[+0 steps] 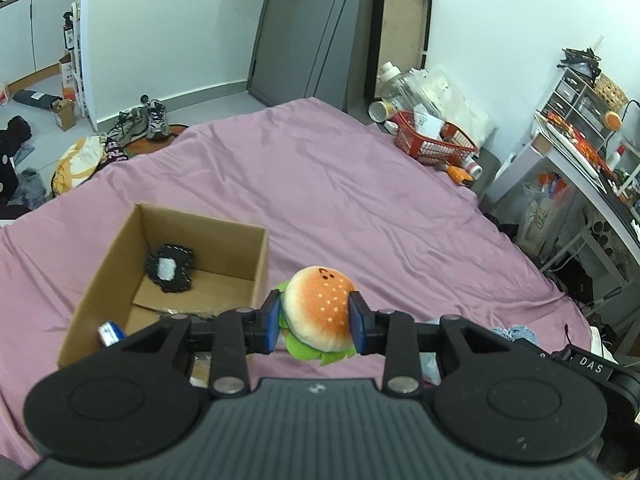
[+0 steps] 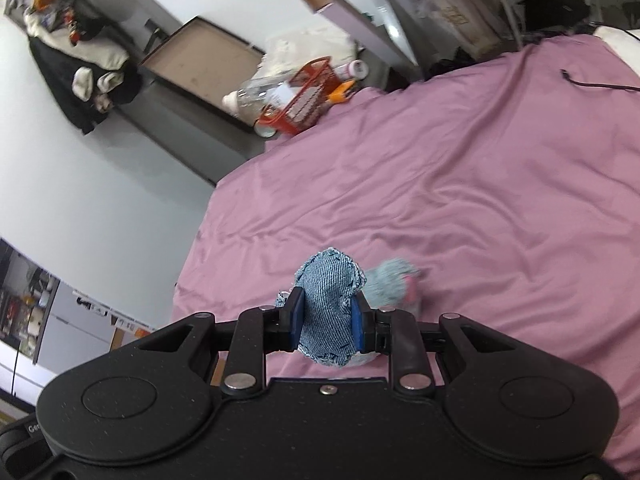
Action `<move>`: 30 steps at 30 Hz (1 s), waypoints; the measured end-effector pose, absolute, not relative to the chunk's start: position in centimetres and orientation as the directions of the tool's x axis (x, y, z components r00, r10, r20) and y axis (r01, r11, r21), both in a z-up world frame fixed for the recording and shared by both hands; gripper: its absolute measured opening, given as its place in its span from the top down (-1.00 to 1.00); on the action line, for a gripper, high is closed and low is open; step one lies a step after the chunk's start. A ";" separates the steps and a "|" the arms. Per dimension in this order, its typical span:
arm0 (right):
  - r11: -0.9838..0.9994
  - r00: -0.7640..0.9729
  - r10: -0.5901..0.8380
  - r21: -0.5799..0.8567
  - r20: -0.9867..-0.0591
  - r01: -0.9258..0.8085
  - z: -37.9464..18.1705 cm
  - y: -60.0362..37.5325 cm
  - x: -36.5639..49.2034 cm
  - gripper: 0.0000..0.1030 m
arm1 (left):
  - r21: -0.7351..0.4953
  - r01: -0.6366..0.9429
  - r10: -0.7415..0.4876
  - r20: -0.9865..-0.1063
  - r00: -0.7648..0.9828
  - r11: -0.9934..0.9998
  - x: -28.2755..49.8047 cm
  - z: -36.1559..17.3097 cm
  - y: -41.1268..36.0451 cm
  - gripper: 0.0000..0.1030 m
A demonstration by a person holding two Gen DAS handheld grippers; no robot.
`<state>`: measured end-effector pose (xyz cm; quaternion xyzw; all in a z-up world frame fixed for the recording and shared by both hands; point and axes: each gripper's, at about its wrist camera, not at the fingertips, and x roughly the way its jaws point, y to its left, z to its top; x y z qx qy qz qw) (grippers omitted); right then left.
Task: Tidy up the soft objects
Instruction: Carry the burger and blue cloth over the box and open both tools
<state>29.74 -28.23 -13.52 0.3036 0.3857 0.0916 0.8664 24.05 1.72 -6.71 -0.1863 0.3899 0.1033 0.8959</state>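
Observation:
My left gripper point(image 1: 316, 320) is shut on a plush burger point(image 1: 320, 312) with an orange bun and green felt lettuce, held above the pink bedsheet point(image 1: 360, 208). Just to its left stands an open cardboard box point(image 1: 168, 276) with a black and white soft piece point(image 1: 170, 268) lying inside. In the right wrist view my right gripper point(image 2: 326, 320) is shut on a blue denim soft toy point(image 2: 330, 312), lifted over the sheet point(image 2: 440, 200). A pale blue fuzzy item point(image 2: 390, 280) lies blurred on the sheet just beyond it.
A red basket point(image 1: 436, 140) with bottles and packets sits at the bed's far right corner. A cluttered desk point(image 1: 580, 152) lines the right wall. Shoes point(image 1: 140, 124) and bags lie on the floor at the far left. A black cable point(image 2: 596, 84) lies on the sheet.

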 end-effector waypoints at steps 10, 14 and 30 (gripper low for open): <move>0.827 0.679 0.403 0.562 -0.614 0.019 -13.1 -24.8 29.4 0.54 | -0.253 -0.360 0.064 -0.735 0.675 0.898 23.9 -7.1 4.9 0.35; 0.837 0.682 0.411 0.547 -0.605 -0.019 -12.8 -23.5 29.0 0.54 | -0.265 -0.376 0.066 -0.735 0.675 0.888 24.0 -7.6 6.2 0.34; 0.839 0.639 0.495 0.515 -0.589 -0.175 -12.4 -17.3 28.3 0.54 | -0.283 -0.452 0.088 -0.761 0.642 0.846 24.9 -11.0 11.9 0.34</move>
